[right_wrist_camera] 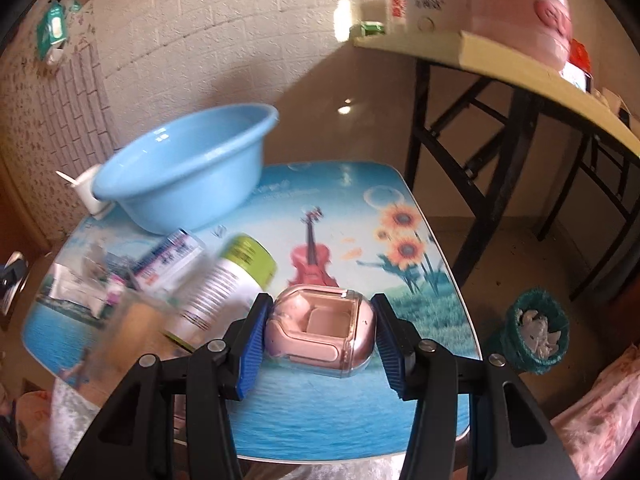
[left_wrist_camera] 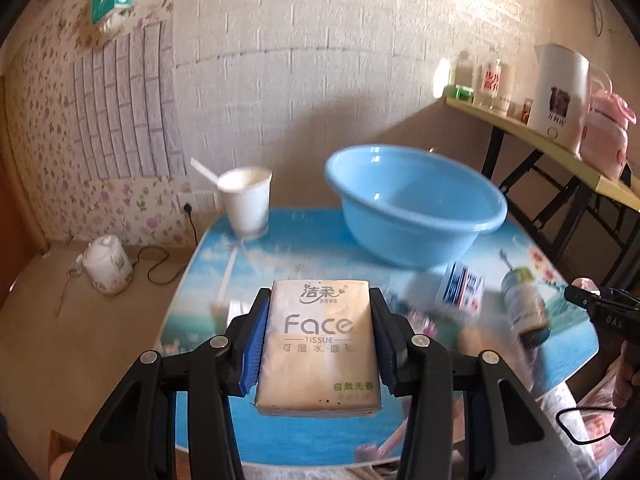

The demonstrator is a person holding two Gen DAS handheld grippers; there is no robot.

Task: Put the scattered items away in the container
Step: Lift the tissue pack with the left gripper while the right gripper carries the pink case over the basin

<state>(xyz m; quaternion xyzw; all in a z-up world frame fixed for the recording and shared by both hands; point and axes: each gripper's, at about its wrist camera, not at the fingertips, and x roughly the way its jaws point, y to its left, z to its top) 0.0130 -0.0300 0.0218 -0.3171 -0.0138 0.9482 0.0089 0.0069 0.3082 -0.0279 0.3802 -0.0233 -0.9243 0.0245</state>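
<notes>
A white brick-pattern wall is backing a low table (left_wrist_camera: 304, 248) whose glossy top is printed with sea, sky, a red violin and sunflowers. A yellow folding table (right_wrist_camera: 516, 60) is standing to the right with a white kettle (left_wrist_camera: 560, 96) and a pink appliance (left_wrist_camera: 608, 132) on it.

At the far side of the printed table a smooth, round, light-blue plastic basin (left_wrist_camera: 416, 204) is sitting upright, mouth up. To its left a white paper cup (left_wrist_camera: 248, 204) is holding a spoon.

The left gripper (left_wrist_camera: 320, 336) is clamping a soft, rectangular tissue pack (left_wrist_camera: 318, 344), cream film printed "Face TISSUE", between its ribbed blue pads. The pack's long axis is running away from the camera toward the far edge, printed face up, its top end pointing far; it is being held above the near part of the table.

The right gripper (right_wrist_camera: 322, 338) is bracketing a rounded pink earbud case (right_wrist_camera: 320, 334) in a clear glossy shell. Its left pad is touching the case; the right pad is looking just apart, so whether it is gripping cannot be told. The case's broad side is running left to right, resting near the table's near edge.

Left of it a white cylindrical bottle (right_wrist_camera: 228, 280) with a green cap is lying on its side, cap pointing far-right, beside a blurred blue-and-white box (right_wrist_camera: 172, 260).
</notes>
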